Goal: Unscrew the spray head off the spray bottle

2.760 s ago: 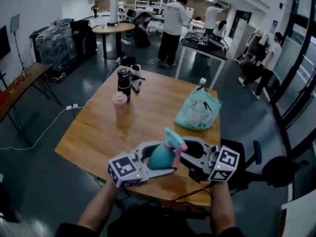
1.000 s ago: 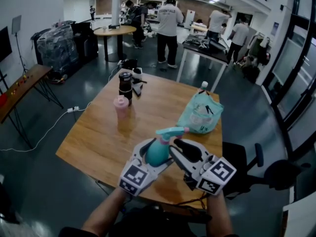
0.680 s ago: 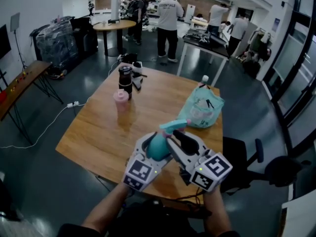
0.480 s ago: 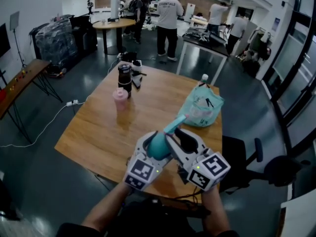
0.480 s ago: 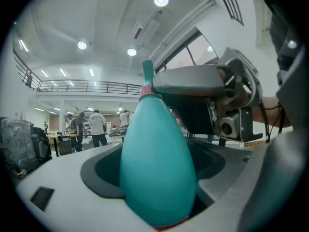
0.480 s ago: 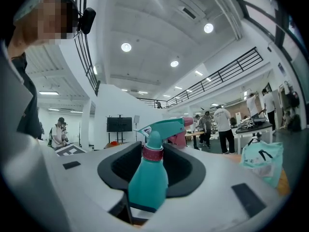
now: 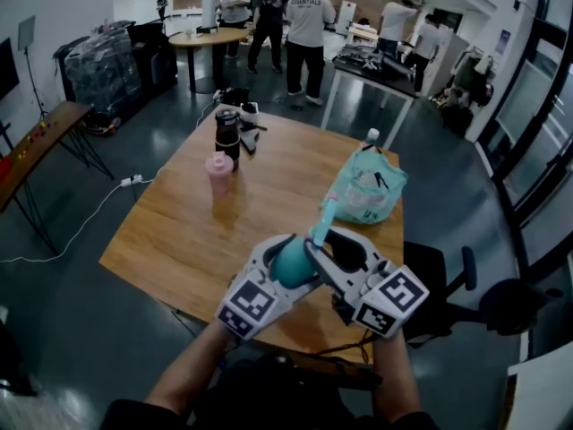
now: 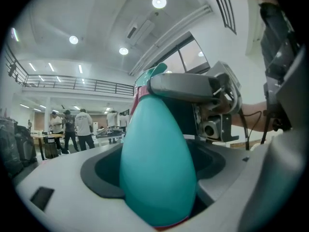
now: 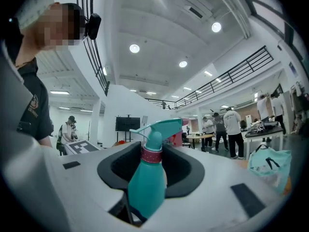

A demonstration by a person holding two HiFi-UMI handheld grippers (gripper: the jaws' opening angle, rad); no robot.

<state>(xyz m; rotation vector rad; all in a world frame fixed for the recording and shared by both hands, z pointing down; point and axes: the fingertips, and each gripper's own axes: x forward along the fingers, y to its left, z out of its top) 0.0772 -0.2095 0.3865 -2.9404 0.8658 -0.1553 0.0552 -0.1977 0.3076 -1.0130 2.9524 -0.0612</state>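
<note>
A teal spray bottle [image 7: 291, 263] is held up over the near edge of the wooden table [image 7: 179, 231]. My left gripper [image 7: 285, 256] is shut on the bottle's fat body [image 8: 157, 163], which fills the left gripper view. My right gripper [image 7: 333, 247] comes in from the right at the top of the bottle. Its jaws are opening: the pink collar [image 9: 151, 154] and teal spray head [image 9: 159, 127] stand between them, with dark gaps on both sides. In the head view the nozzle [image 7: 324, 211] points away from me.
On the table stand a pink cup [image 7: 218, 170] and a dark bottle [image 7: 226, 131] at the far left, and a teal bag [image 7: 367, 195] at the far right. A black chair [image 7: 448, 285] is beside the table's right edge. Several people stand at tables further back.
The spray head has swung from pointing right to pointing away from me. My right gripper has turned with it, and both grippers have shifted slightly.
</note>
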